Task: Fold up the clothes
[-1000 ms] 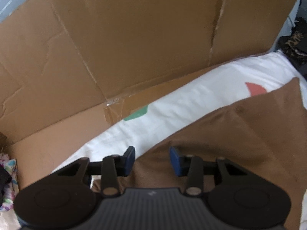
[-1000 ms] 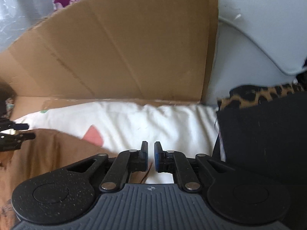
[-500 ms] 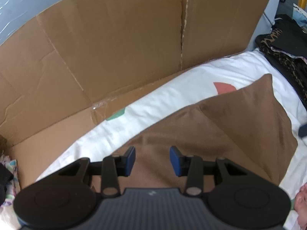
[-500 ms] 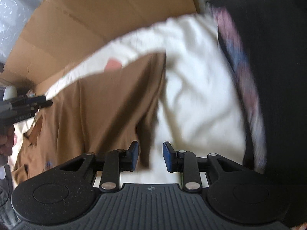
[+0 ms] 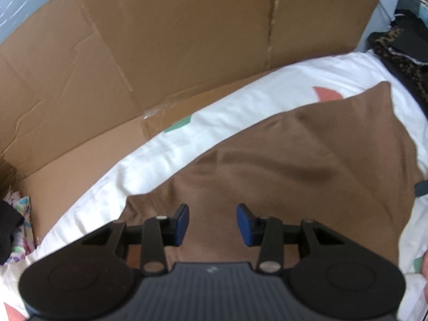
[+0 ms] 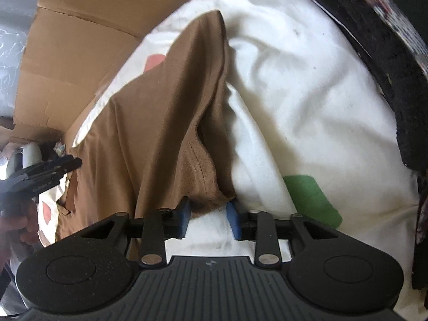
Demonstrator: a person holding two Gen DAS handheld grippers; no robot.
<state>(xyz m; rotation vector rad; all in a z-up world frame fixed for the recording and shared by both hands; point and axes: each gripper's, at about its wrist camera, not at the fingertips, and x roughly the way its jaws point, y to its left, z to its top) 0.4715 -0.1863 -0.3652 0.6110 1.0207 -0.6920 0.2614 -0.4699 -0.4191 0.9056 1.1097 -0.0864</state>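
Ahead of our left gripper point(image 5: 212, 220), in the left wrist view, the brown garment point(image 5: 307, 165) lies spread over a white sheet point(image 5: 240, 109) printed with red and green patches. Our fingers point(image 5: 181, 220) are spread wide with nothing between them, hovering just over the garment's near edge; whether they touch the cloth we cannot tell. Beyond the fingers a flattened cardboard sheet point(image 5: 160, 53) stands up behind the bedding. Far off to the right of the fingers lies a leopard-print cloth point(image 5: 401, 53), and to their left a small floral cloth point(image 5: 20, 230).

In the right wrist view, our right gripper point(image 6: 208, 216) has its fingers point(image 6: 184, 216) apart, and a hemmed corner of the brown garment point(image 6: 165, 123) sags into the gap between them without being pinched. From there the garment runs away from the fingers in a long raised fold. To the right of the fingers the white sheet point(image 6: 307, 93) carries a green patch point(image 6: 310, 198), and a dark cloth point(image 6: 388, 61) lies beyond it. Far to the left, our left gripper point(image 6: 61, 164) reaches toward the garment's other edge.
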